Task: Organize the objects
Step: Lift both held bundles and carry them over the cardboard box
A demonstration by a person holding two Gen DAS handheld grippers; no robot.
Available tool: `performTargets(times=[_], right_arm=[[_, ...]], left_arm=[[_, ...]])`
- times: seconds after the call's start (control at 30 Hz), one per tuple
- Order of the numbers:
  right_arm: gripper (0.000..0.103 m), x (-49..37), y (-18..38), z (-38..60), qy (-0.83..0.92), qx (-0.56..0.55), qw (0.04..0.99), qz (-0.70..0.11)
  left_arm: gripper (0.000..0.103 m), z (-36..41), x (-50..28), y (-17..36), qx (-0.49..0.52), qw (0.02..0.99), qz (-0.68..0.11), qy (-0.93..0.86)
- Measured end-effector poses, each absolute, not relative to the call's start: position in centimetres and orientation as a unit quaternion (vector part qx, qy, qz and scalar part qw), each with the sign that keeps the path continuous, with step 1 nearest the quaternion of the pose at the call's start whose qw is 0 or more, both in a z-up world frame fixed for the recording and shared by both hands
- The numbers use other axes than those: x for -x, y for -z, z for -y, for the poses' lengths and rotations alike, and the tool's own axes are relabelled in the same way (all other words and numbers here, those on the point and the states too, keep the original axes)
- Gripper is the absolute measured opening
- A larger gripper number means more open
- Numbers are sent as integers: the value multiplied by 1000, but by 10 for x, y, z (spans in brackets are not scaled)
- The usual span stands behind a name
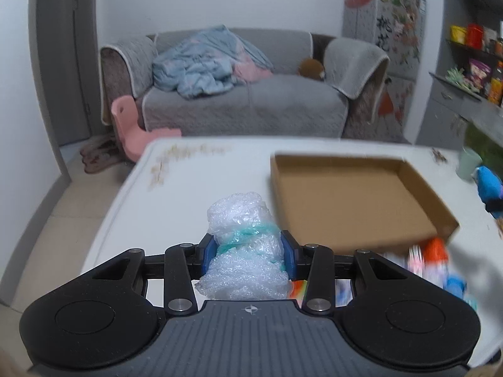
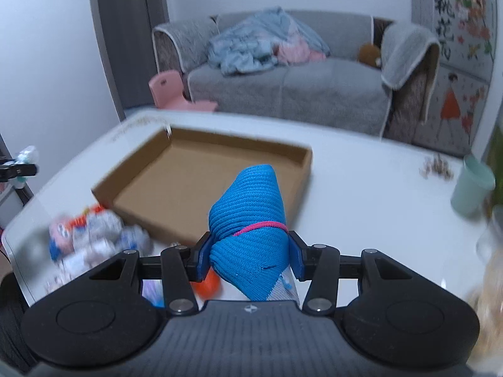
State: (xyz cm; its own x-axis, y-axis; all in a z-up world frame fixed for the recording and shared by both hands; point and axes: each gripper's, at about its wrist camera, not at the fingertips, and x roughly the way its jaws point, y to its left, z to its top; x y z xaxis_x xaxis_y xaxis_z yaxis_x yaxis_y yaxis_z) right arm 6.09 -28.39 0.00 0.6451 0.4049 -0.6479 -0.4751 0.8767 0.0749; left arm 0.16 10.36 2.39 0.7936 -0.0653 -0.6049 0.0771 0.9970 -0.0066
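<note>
Left wrist view: left gripper (image 1: 250,253) clamped one bubble-wrap bundle (image 1: 245,251) bound with a green band, long axis upright, low centre, above the white table (image 1: 195,185). One empty cardboard tray (image 1: 355,201) sat centre right. Blurred clutter (image 1: 433,257) at lower right was too smeared to count. Right wrist view: same pile lay lower left, unreadable. Right gripper (image 2: 250,256) pinched one blue knitted roll (image 2: 248,220) with a pink band, tip pointing up, lower end cut off behind the gripper body. One green cup (image 2: 471,188) stood at right edge.
</note>
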Motion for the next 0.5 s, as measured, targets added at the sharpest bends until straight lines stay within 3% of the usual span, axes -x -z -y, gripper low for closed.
performTargets(times=[0.27, 0.5], right_arm=[[45, -105, -33, 225, -300, 73, 903, -300], [45, -153, -19, 167, -328, 74, 888, -314]], left_arm=[[48, -37, -85, -37, -35, 949, -306, 67], [48, -2, -144, -2, -59, 944, -314, 76]])
